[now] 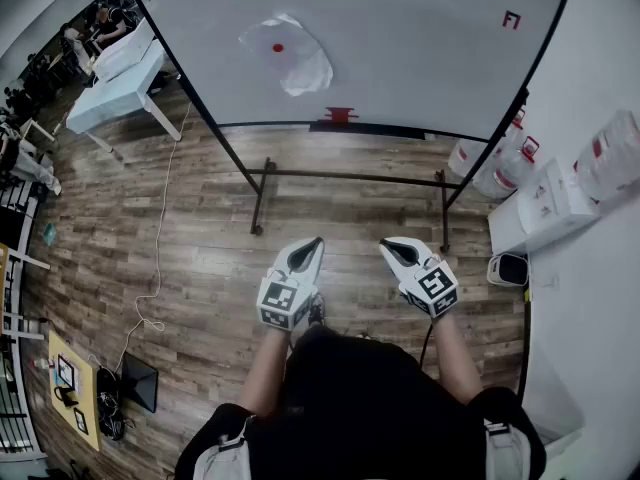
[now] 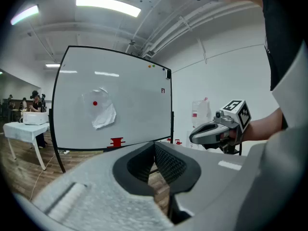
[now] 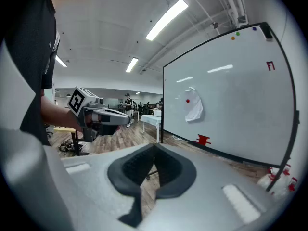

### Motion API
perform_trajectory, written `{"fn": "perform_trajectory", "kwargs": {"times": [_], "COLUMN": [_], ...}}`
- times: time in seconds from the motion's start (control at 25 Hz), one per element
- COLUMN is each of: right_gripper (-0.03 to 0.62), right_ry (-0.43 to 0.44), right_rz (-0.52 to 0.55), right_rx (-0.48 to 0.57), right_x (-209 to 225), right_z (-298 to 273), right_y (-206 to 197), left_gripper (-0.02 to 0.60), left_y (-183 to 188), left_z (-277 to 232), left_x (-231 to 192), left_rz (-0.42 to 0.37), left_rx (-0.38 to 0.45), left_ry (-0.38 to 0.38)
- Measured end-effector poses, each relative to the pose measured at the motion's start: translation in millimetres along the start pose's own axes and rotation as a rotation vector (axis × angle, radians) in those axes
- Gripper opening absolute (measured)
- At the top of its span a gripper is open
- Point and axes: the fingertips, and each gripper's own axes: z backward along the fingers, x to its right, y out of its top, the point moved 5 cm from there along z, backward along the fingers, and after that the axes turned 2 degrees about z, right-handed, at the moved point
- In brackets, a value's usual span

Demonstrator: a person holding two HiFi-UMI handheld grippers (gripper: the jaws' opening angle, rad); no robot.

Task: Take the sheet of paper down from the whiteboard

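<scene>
A crumpled white sheet of paper (image 1: 290,56) hangs on the whiteboard (image 1: 420,48), pinned by a round red magnet (image 1: 277,48). The paper (image 2: 102,110) shows left of centre on the board in the left gripper view, and the paper (image 3: 192,106) also shows in the right gripper view. My left gripper (image 1: 309,247) and right gripper (image 1: 393,247) are held side by side over the wooden floor, well short of the board. Both are shut with nothing between the jaws. The right gripper (image 2: 195,137) appears in the left gripper view, the left gripper (image 3: 126,120) in the right one.
A red eraser (image 1: 340,117) sits on the board's lower ledge. The board's black stand (image 1: 350,176) spans the floor in front of me. White bottles (image 1: 495,166) and boxes (image 1: 545,208) stand at the right wall. A white table (image 1: 115,83) and a cable (image 1: 160,238) lie left.
</scene>
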Motion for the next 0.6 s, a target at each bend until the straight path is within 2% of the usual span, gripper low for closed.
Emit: {"fn": "perform_trajectory", "kwargs": {"times": [0.44,0.6], "right_gripper": [0.004,0.005], "right_ry": [0.021,-0.004], "right_rz": [-0.006,-0.011], "right_rx": [-0.006,-0.025], "right_x": [7.7,13.1], "right_z": [-70.9,-98.4], "right_y": [16.9,20.8], "left_gripper": [0.011,0.011], "left_y": [2.3,1.2], "left_z": [-9.7,-15.7], "left_x": [-70.1,-97.4], "left_rz": [0.032,0.042], "left_rx": [-0.009,-0.011], "left_ry": [0.017,0.012]}}
